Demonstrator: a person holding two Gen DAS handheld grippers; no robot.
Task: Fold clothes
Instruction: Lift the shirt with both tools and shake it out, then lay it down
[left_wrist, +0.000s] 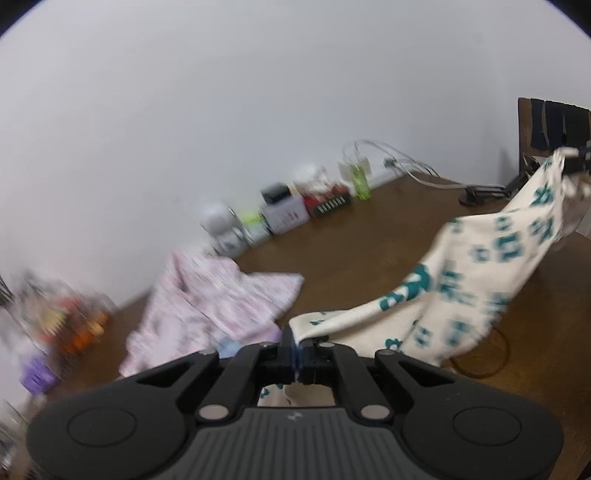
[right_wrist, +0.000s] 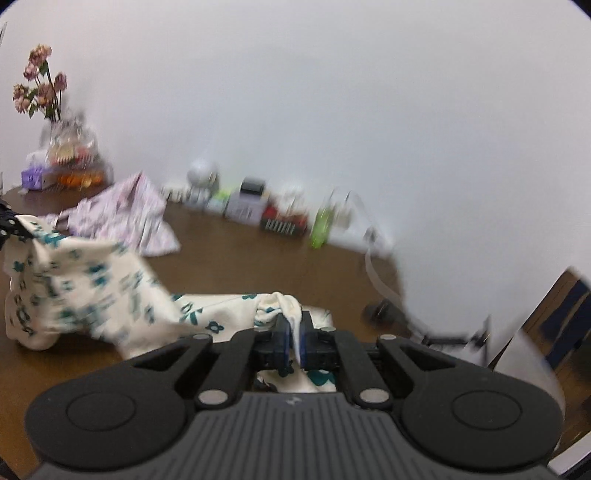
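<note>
- Left wrist view: the left gripper (left_wrist: 296, 347) is seen closed, a corner of the cream garment with teal flowers (left_wrist: 476, 280) being pinched between its pads.
- From that corner the cloth is stretched up and to the right, above the brown table (left_wrist: 369, 240), to the right gripper (left_wrist: 576, 151), by which its far end is held at the frame's edge; only a small, blurred part of that gripper is seen.
- A pink patterned garment (left_wrist: 207, 295) is left crumpled on the table to the left, near the wall.
- A row of small items is lined along the wall, a green bottle (left_wrist: 360, 182) and a red box (left_wrist: 327, 201) among them; the rest are too blurred to be told.
- Right wrist view: the right gripper (right_wrist: 294, 338) is closed on a bunched fold of the cream garment (right_wrist: 92, 291).
- The cloth is drawn away to the left, where its other end is held by the left gripper (right_wrist: 11, 227) at the edge.
- Part of the cloth is seen lying on the table (right_wrist: 258, 258) under the fingers.
- Dried flowers (right_wrist: 40, 85) are stood in the far left corner.
</note>
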